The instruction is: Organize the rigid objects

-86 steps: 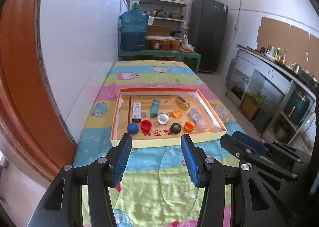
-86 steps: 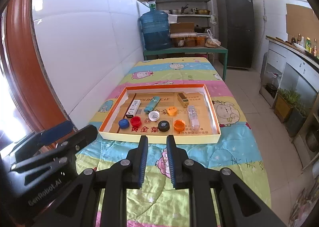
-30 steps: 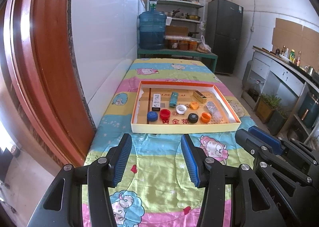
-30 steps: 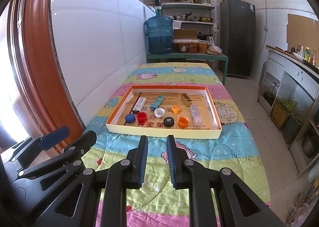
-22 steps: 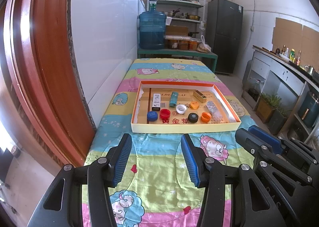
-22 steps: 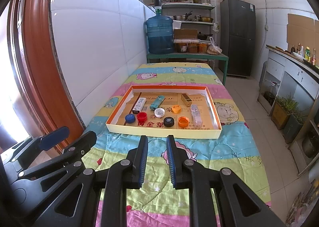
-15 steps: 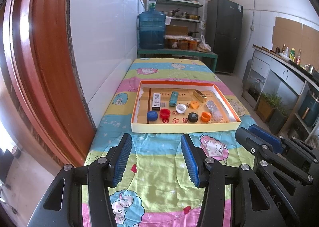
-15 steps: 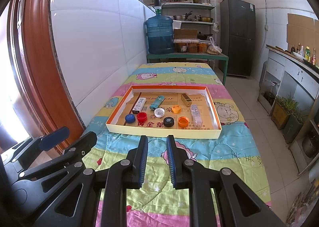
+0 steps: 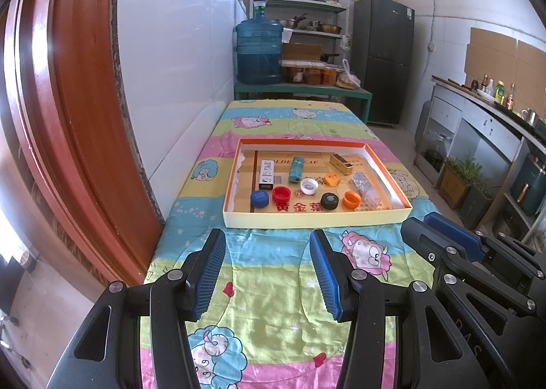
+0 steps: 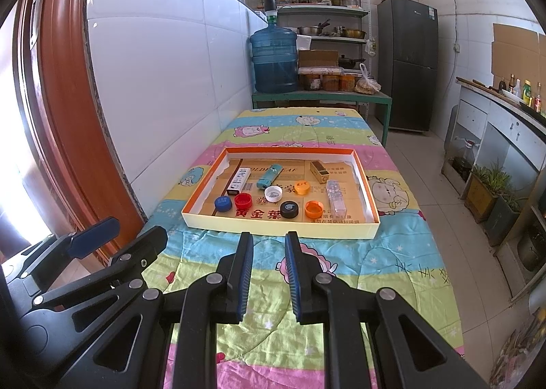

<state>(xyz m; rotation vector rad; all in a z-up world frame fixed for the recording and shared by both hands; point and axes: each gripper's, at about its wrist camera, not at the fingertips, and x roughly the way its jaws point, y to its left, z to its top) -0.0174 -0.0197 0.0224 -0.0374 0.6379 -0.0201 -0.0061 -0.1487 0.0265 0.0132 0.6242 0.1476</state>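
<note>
Ahead of the left tool [image 9: 268,273], whose jaws stand half apart and empty, the tray [image 9: 315,219] holds the sorted caps near the bench's far-left edge. Right view: right tool [image 10: 268,274] narrow, empty, clear of the tray [image 10: 279,227].

Bottle caps [image 9: 282,194] and small boxes [image 9: 266,169] lie in tray [image 9: 315,218].

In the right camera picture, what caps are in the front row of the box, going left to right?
Blue cap → red cap → black cap → orange cap.
</note>
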